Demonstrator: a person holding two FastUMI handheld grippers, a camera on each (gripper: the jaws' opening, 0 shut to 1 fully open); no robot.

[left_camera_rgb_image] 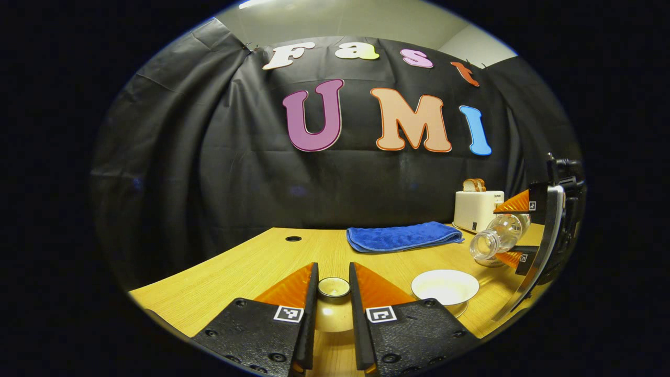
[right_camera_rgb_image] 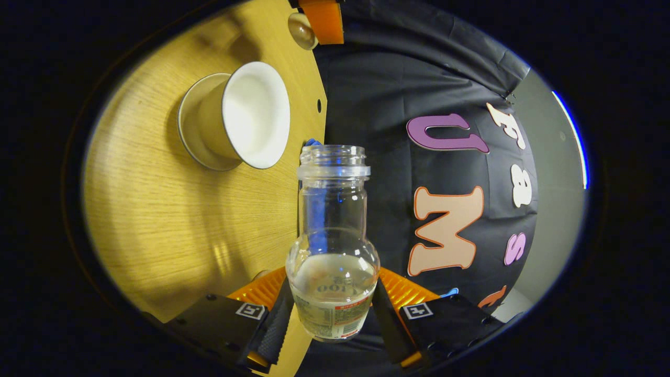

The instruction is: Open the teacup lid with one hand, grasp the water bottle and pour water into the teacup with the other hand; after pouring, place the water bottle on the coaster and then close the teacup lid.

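Note:
My left gripper (left_camera_rgb_image: 333,268) is shut on the knob of the teacup lid (left_camera_rgb_image: 334,287) and holds the lid up off the wooden table (left_camera_rgb_image: 251,262). To its right the white teacup (left_camera_rgb_image: 445,285) stands open on its saucer. My right gripper (right_camera_rgb_image: 333,273) is shut on the clear water bottle (right_camera_rgb_image: 333,246), which has no cap and a little water in its base. In the left gripper view the water bottle (left_camera_rgb_image: 494,241) lies tilted on its side above the table, mouth toward the cup, in the right gripper (left_camera_rgb_image: 512,233). The teacup (right_camera_rgb_image: 256,115) is to the left of the bottle's mouth.
A folded blue towel (left_camera_rgb_image: 403,235) lies at the back of the table. A white toaster (left_camera_rgb_image: 476,209) with bread slices stands at the back right. The black cloth wall closes the booth behind them. A small cable hole (left_camera_rgb_image: 293,239) marks the tabletop's far left.

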